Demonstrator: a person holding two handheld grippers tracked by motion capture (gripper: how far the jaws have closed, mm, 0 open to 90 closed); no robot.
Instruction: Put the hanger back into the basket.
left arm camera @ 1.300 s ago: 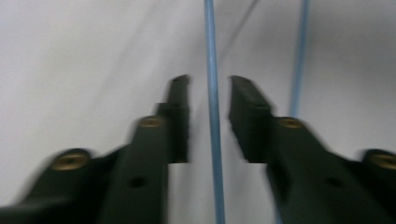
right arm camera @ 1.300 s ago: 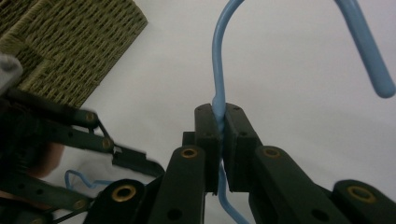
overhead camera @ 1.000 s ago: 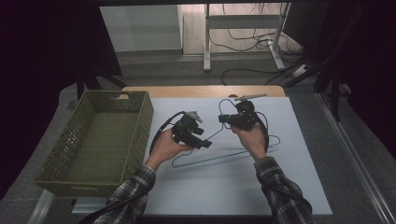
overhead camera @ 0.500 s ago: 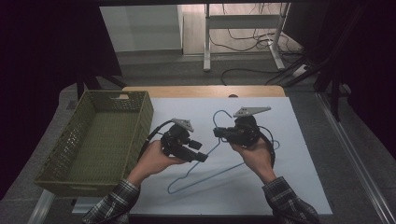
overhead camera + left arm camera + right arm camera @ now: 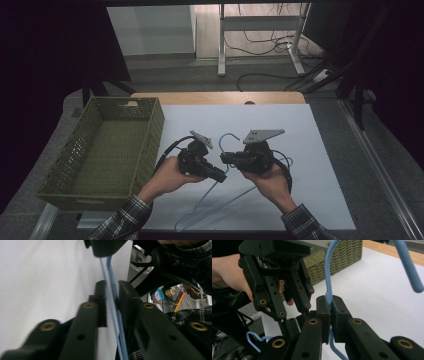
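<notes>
Two grippers, left gripper [image 5: 216,175] and right gripper [image 5: 226,158], black jaws clamped on thin blue wire hanger [image 5: 212,205]

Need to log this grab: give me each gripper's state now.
Left gripper: jaws have just been closing, now shut on the blue wire hanger.
Right gripper: shut on the hanger's neck.

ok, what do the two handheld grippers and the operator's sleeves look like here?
Both grippers are black. The left gripper and right gripper each carry a grey three-cornered plate on top and trail a black cable. Up close, the jaws are flat black linkage bars with brass-coloured rivets and blocky black pads. The person wears dark plaid sleeves, bare hands, no gloves.
</notes>
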